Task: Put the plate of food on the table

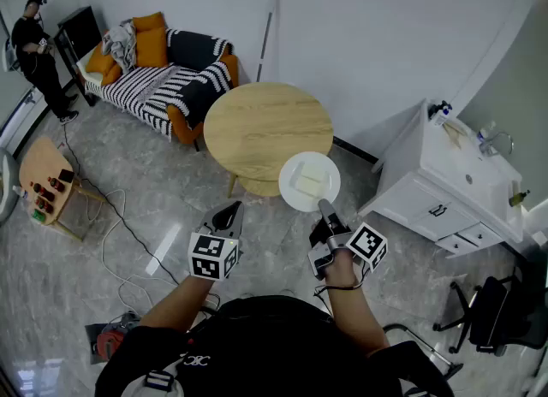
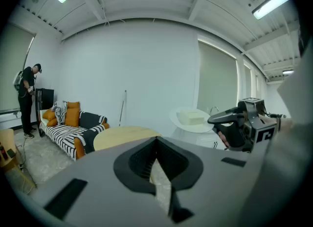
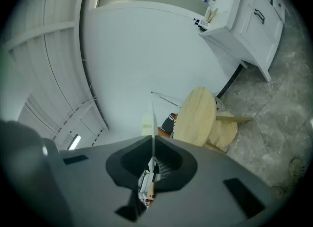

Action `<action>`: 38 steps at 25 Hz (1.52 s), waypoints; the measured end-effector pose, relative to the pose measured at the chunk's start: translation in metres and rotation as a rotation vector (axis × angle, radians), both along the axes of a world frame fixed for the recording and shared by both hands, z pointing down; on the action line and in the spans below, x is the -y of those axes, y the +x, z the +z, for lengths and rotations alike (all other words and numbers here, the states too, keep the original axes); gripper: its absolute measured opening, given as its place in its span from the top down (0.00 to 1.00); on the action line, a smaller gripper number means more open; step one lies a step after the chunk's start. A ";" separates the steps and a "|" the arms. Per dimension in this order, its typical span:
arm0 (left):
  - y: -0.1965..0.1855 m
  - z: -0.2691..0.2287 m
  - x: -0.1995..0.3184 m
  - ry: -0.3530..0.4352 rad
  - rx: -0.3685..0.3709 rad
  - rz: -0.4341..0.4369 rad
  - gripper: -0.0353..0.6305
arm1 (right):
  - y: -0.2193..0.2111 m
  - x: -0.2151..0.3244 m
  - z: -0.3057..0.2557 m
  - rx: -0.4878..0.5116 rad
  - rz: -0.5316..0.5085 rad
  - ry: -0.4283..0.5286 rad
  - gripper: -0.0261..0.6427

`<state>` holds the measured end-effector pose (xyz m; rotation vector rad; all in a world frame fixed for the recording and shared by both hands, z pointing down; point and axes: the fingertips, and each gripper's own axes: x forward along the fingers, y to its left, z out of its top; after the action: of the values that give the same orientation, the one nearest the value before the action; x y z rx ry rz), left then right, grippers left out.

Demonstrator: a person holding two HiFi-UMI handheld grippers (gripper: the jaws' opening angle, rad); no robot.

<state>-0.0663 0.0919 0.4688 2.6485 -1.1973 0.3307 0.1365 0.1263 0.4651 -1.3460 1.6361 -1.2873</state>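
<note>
Nearest: operator's forearms, a claw in each hand.

Left claw point(image 1: 231, 209): clenched, jaws brought to a point, nothing between them in the left gripper view point(image 2: 156, 140). It hangs over the grey marbled floor point(image 1: 154, 216), short of the desk, well apart from the plate.

Right claw point(image 1: 324, 205): grasping the near rim of the white plate point(image 1: 324, 164). In the right gripper view the jaws are pinched on the plate, which runs edge-on as a thin line point(image 3: 153, 118) straight out from the claw point(image 3: 152, 140), with a pale block of food point(image 3: 146, 123) just to its left.

Plate: held aloft and about level. In the head view it overlaps the near right edge of the round wooden desk point(image 1: 265, 126). The left gripper view puts it point(image 2: 183, 124) above the desk top point(image 2: 124, 135) and to its right, not resting on it. Food point(image 1: 310, 183): pale rectangular blocks, mid-plate; kind not discernible.

Right of the desk: white sink cabinet point(image 1: 445, 181) against the wall. Black office chair point(image 1: 492, 310) at the lower right.

Left: small wooden desk point(image 1: 47, 181) carrying small bottles; cables on the floor beside it.

Beyond the desk: striped sofa point(image 1: 163, 79) with orange cushions point(image 1: 150, 44). A white pole point(image 1: 270, 32) leans on the wall.

Farthest, upper left: a person point(image 1: 38, 53) in dark clothes stands by the sofa's end.
</note>
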 end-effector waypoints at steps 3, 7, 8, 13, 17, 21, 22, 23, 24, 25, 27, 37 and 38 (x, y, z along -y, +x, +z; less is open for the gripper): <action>-0.003 -0.001 0.006 0.003 -0.001 -0.009 0.94 | 0.001 0.004 -0.001 -0.017 -0.002 0.009 0.93; -0.003 -0.001 0.007 0.010 0.001 -0.009 0.94 | 0.002 0.004 0.001 -0.016 -0.002 0.008 0.93; -0.002 -0.001 0.006 0.009 0.002 -0.008 0.94 | 0.002 0.004 0.001 -0.013 -0.005 0.007 0.93; -0.002 -0.001 0.005 0.011 0.005 -0.011 0.94 | 0.000 0.005 0.003 0.020 -0.019 0.002 0.93; -0.009 -0.001 0.007 0.011 0.005 -0.025 0.94 | -0.005 0.007 0.003 0.023 -0.033 0.001 0.93; -0.018 0.001 0.007 0.008 0.004 -0.030 0.94 | -0.016 0.009 0.004 0.023 -0.046 -0.002 0.93; -0.020 0.001 0.007 0.007 0.004 -0.031 0.94 | -0.019 0.009 0.005 0.022 -0.049 -0.003 0.93; -0.021 0.002 0.007 0.006 0.004 -0.031 0.94 | -0.021 0.009 0.005 0.020 -0.053 -0.004 0.93; -0.023 0.002 0.007 0.005 0.004 -0.030 0.94 | -0.023 0.009 0.006 0.018 -0.055 -0.005 0.93; -0.025 0.003 0.007 0.004 0.004 -0.030 0.94 | -0.025 0.009 0.006 0.014 -0.057 -0.004 0.93; -0.028 0.002 0.007 0.005 0.003 -0.028 0.94 | -0.028 0.008 0.005 0.010 -0.057 0.001 0.93; -0.046 0.004 0.010 0.007 -0.006 -0.006 0.94 | -0.045 0.001 0.006 0.028 -0.017 -0.002 0.93; -0.047 0.003 0.009 0.009 -0.007 -0.001 0.94 | -0.046 0.000 0.006 0.032 -0.011 0.000 0.93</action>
<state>-0.1138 0.0825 0.4721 2.6538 -1.2011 0.3171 0.0908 0.1258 0.4706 -1.3113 1.6235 -1.3089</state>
